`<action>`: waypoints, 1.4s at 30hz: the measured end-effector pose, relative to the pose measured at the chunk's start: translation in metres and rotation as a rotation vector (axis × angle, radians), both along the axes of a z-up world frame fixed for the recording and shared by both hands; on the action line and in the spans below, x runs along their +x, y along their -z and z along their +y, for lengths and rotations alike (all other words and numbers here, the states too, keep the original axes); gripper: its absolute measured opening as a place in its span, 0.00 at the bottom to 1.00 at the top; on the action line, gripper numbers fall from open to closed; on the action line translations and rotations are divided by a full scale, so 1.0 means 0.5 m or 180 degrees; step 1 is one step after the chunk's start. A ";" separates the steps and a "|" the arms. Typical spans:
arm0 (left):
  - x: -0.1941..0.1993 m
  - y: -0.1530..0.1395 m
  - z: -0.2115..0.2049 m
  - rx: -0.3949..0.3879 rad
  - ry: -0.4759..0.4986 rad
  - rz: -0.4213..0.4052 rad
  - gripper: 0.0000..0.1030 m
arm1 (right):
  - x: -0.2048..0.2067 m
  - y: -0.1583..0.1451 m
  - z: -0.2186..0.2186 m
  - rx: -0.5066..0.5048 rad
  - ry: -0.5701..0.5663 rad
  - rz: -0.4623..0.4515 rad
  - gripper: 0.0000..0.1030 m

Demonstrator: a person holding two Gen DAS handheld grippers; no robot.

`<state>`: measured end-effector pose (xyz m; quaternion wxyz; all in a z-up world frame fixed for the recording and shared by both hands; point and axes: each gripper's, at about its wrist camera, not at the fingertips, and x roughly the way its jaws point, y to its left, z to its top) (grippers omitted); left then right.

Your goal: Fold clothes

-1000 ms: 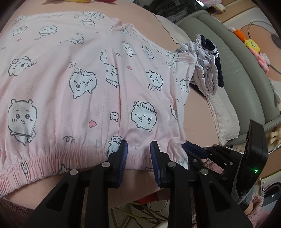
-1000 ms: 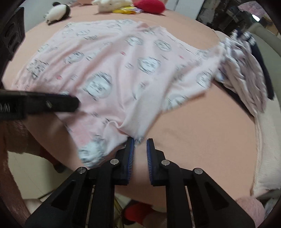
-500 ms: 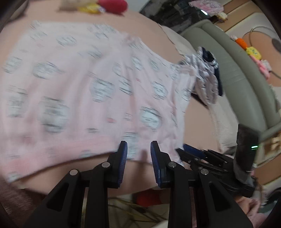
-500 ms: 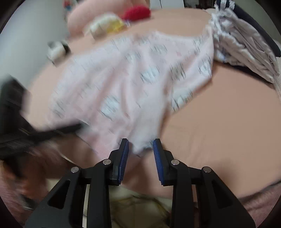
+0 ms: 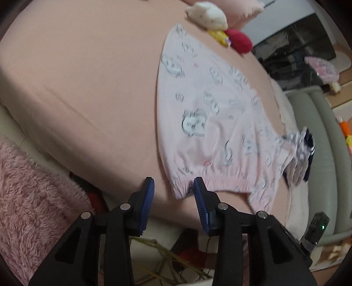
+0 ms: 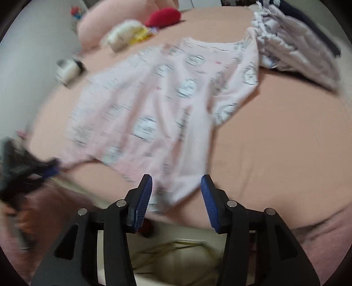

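Note:
A pink pyjama garment (image 5: 220, 123) with a cartoon print lies on the peach bed sheet (image 5: 88, 88). The corner of its elastic waistband (image 5: 182, 189) sits between the jaws of my left gripper (image 5: 173, 193). Those jaws are opening, and the pads do not press the cloth. In the right wrist view the garment (image 6: 154, 105) is blurred. Its near edge lies loose between the jaws of my right gripper (image 6: 176, 191), which are also opening. The left gripper (image 6: 28, 173) shows as a dark blur at that view's left edge.
A stack of folded white and navy clothes (image 6: 297, 44) rests against the garment's far right side. Plush toys (image 5: 209, 15) and a red cushion (image 5: 238, 40) lie at the head of the bed. A fuzzy pink blanket (image 5: 33, 198) hangs at the left, and a grey padded frame (image 5: 319, 154) stands on the right.
My right jaws went from nearly shut on the garment's edge to wide apart, letting it drop. My left gripper swung left along the waistband to its corner, and its jaws widened.

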<state>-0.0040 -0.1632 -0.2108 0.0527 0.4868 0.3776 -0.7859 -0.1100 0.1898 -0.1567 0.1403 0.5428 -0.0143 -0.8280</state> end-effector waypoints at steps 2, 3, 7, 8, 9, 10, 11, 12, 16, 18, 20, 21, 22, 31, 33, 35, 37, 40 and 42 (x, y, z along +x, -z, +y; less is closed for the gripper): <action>-0.003 0.003 0.000 0.0024 0.0034 0.0080 0.32 | 0.004 0.017 0.006 0.0057 0.0060 -0.0088 0.46; -0.005 0.004 -0.001 0.0064 0.0077 0.0113 0.24 | 0.003 0.018 0.008 0.0014 0.0079 -0.0104 0.46; -0.011 -0.007 0.003 -0.0021 0.0154 0.0144 0.10 | -0.002 0.006 0.003 -0.0072 0.0106 -0.0075 0.39; -0.009 -0.017 0.000 -0.0074 0.0135 0.0167 0.10 | -0.002 -0.001 -0.003 -0.0084 0.0099 -0.0041 0.38; -0.005 -0.027 -0.003 -0.0127 0.0112 0.0191 0.10 | -0.001 -0.007 -0.009 -0.0096 0.0092 -0.0006 0.38; -0.002 -0.038 -0.007 -0.0190 0.0115 0.0213 0.10 | -0.002 -0.013 -0.012 -0.0107 0.0089 0.0020 0.38; 0.002 -0.048 -0.011 -0.0271 0.0135 0.0209 0.10 | 0.002 -0.016 -0.014 -0.0107 0.0090 0.0037 0.38; 0.003 -0.054 -0.009 -0.0329 0.0143 0.0185 0.10 | 0.010 -0.017 -0.015 -0.0102 0.0093 0.0050 0.38; 0.004 -0.022 -0.014 -0.0346 0.0166 -0.0071 0.10 | 0.014 0.006 -0.019 0.0042 0.0113 -0.0020 0.38; 0.003 0.000 -0.019 -0.0220 0.0158 -0.0167 0.10 | 0.013 0.022 -0.015 0.0116 0.0133 -0.0050 0.38; 0.002 -0.002 -0.024 -0.0158 0.0198 -0.0208 0.13 | 0.014 0.019 -0.013 0.0156 0.0151 -0.0055 0.38; 0.004 -0.006 -0.028 -0.0096 0.0198 -0.0216 0.16 | 0.016 0.012 -0.010 0.0149 0.0160 -0.0047 0.38; 0.006 -0.010 -0.032 -0.0028 0.0193 -0.0223 0.19 | 0.018 0.003 -0.008 0.0123 0.0168 -0.0034 0.38; -0.183 -0.064 -0.176 -0.0322 0.0088 0.0073 0.36 | -0.093 -0.087 -0.081 -0.0045 -0.0207 0.0185 0.41; -0.250 -0.056 -0.213 -0.0361 0.0046 0.0149 0.36 | -0.171 -0.084 -0.133 0.0002 -0.0318 0.0216 0.43; -0.313 -0.044 -0.245 -0.0369 -0.0001 0.0191 0.37 | -0.231 -0.086 -0.164 0.0015 -0.0409 0.0251 0.43; -0.384 -0.025 -0.274 -0.0327 -0.0018 0.0209 0.37 | -0.292 -0.087 -0.190 0.0051 -0.0477 0.0312 0.44; -0.457 -0.001 -0.297 -0.0296 0.0024 0.0203 0.37 | -0.428 -0.064 -0.277 0.0130 -0.0544 0.0419 0.52; -0.487 0.009 -0.307 -0.0230 0.0077 0.0238 0.37 | -0.512 -0.050 -0.320 0.0181 -0.0564 0.0462 0.53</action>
